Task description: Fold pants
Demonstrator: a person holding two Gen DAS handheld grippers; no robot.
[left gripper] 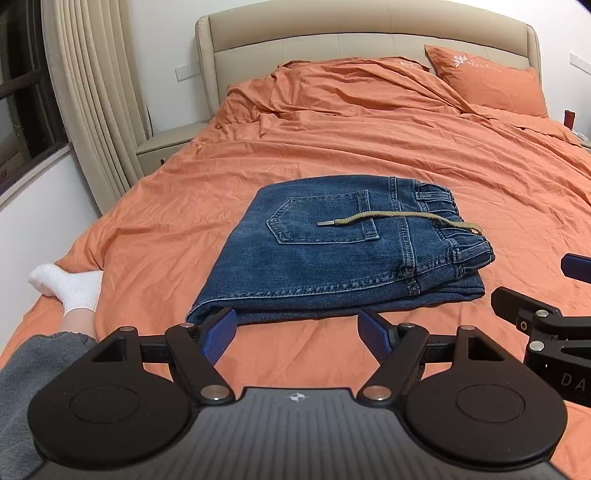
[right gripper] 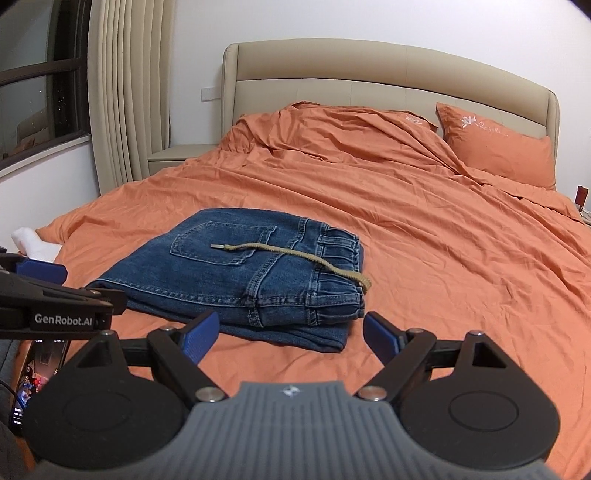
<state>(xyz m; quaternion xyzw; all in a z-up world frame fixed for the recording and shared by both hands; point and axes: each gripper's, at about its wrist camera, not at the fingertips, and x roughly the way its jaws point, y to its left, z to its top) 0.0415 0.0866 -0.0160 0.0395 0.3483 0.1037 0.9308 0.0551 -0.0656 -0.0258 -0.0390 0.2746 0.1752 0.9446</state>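
A pair of blue jeans [left gripper: 332, 251] lies folded into a compact stack on the orange bed sheet [left gripper: 443, 155], back pocket up, waistband to the right. A tan drawstring [left gripper: 399, 218] lies across the pocket. The jeans also show in the right wrist view [right gripper: 236, 277]. My left gripper [left gripper: 299, 332] is open and empty just in front of the stack's near edge. My right gripper [right gripper: 291, 334] is open and empty, just short of the stack's near right corner. Each gripper shows at the other view's edge.
An orange pillow [left gripper: 491, 81] and rumpled duvet lie by the beige headboard [left gripper: 369, 33]. A nightstand [left gripper: 166, 142] and curtain [left gripper: 96, 92] stand on the left. The person's white-socked foot [left gripper: 70, 284] rests on the bed's left edge. A phone [right gripper: 37, 376] lies at lower left.
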